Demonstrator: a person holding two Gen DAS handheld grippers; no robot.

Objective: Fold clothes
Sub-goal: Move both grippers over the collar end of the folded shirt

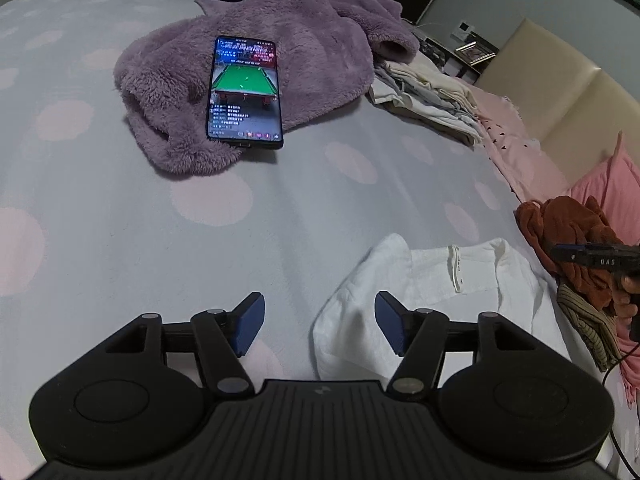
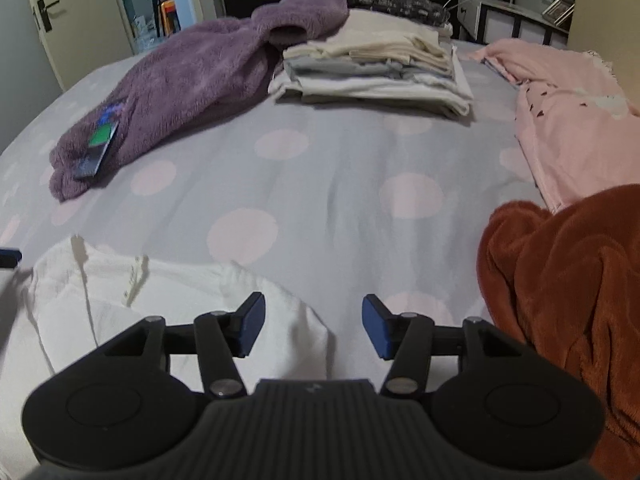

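A white garment (image 1: 440,280) lies crumpled on the grey bedspread with pale pink dots (image 1: 200,220). My left gripper (image 1: 320,322) is open just above the garment's left end; its right finger (image 1: 390,320) stands over the white cloth and its left finger over bare bedspread. In the right wrist view the same white garment (image 2: 180,292) sits at lower left. My right gripper (image 2: 314,326) is open at its right end, left finger (image 2: 254,322) over the cloth, right finger over the bedspread (image 2: 320,160). Neither pair of pads presses on anything.
A purple fleece garment (image 1: 260,20) with a lit phone (image 1: 244,92) on it lies further back. A stack of folded clothes (image 2: 376,68), a pink cloth (image 2: 568,120) and a rust-brown garment (image 2: 560,280) lie to the right. A hand (image 1: 628,296) holds the other gripper at the right edge.
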